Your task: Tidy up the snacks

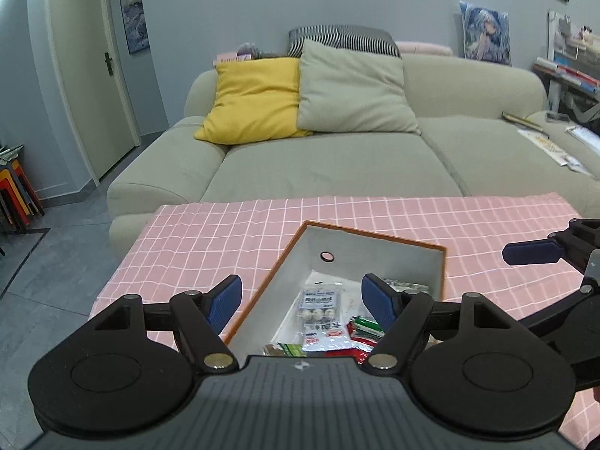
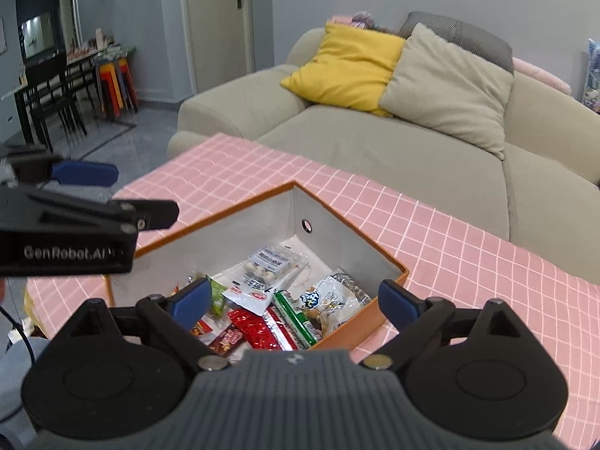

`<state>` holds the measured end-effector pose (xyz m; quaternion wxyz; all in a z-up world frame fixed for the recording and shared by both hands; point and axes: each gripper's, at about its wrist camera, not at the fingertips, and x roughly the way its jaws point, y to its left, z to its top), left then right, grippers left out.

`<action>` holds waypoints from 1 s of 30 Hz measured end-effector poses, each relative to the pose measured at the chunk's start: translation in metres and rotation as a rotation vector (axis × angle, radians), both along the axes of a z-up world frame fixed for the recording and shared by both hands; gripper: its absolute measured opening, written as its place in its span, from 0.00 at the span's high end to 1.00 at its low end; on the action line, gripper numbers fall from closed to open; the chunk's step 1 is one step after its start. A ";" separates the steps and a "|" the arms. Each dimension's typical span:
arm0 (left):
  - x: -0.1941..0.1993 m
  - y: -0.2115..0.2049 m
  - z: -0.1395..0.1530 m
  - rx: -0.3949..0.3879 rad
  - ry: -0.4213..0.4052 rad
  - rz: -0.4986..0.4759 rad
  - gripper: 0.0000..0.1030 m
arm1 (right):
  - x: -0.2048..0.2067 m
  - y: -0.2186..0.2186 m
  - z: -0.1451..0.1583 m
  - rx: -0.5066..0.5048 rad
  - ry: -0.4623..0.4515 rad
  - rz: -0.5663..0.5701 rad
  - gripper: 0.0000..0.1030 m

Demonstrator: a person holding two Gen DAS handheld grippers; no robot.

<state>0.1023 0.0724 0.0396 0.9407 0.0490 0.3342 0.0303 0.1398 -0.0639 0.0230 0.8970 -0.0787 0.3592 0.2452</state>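
Note:
An orange box [image 1: 375, 234] with a grey inside stands on the pink checked tablecloth [image 1: 225, 240]; it also shows in the right wrist view [image 2: 240, 206]. It holds several snack packets: a clear pack of white balls [image 1: 318, 305], a red packet [image 2: 255, 328], a green-striped packet [image 2: 296, 318] and a white bag [image 2: 330, 292]. My left gripper [image 1: 302, 300] is open and empty, above the box's near left side. My right gripper [image 2: 296, 298] is open and empty, above the box's near end. Each gripper shows in the other's view, the right one [image 1: 532, 253] and the left one [image 2: 84, 173].
A beige sofa [image 1: 337, 157] with a yellow cushion [image 1: 255, 99] and a beige cushion [image 1: 352, 92] stands just behind the table. Papers [image 1: 551, 146] lie on its right seat. Stacked stools [image 2: 114, 86] and a dining table [image 2: 48, 90] stand far left.

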 end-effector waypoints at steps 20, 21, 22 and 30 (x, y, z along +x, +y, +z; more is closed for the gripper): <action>-0.075 -0.001 -0.011 -0.081 -0.030 0.087 0.15 | -0.103 -0.030 0.002 0.066 -0.131 -0.111 0.04; -0.076 0.000 -0.014 -0.090 -0.017 0.097 0.15 | -0.106 -0.031 0.000 0.065 -0.128 -0.113 0.04; -0.077 0.000 -0.016 -0.098 -0.005 0.102 0.15 | -0.108 -0.032 -0.003 0.063 -0.127 -0.118 0.04; -0.079 -0.005 -0.040 -0.108 0.079 0.120 0.14 | -0.114 -0.036 -0.025 0.044 -0.100 -0.156 0.04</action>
